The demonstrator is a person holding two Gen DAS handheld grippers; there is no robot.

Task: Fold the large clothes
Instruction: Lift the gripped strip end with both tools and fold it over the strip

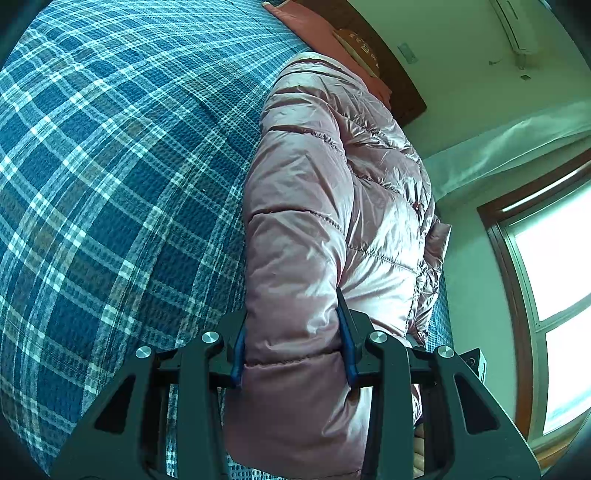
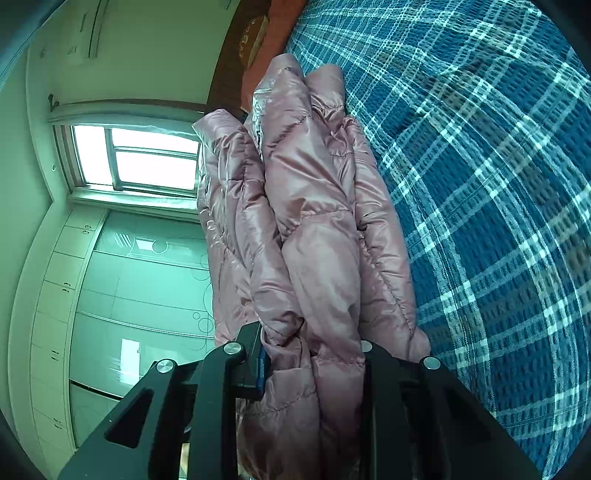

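Observation:
A shiny pink puffer jacket (image 1: 332, 192) lies on a bed with a blue plaid cover (image 1: 110, 184). My left gripper (image 1: 293, 347) is shut on a thick fold of the jacket near its hem, with the blue pads pressed on both sides. In the right wrist view the jacket (image 2: 314, 221) is bunched in several layers, and my right gripper (image 2: 314, 362) is shut on that bundle beside the plaid cover (image 2: 498, 184). The right fingertip of that gripper is hidden by the fabric.
A pink pillow (image 1: 310, 26) and a dark wooden headboard (image 1: 399, 85) stand at the bed's far end. A window (image 1: 554, 277) is at the right of the left view. A wardrobe with glossy doors (image 2: 140, 288) and a window (image 2: 147, 158) show in the right view.

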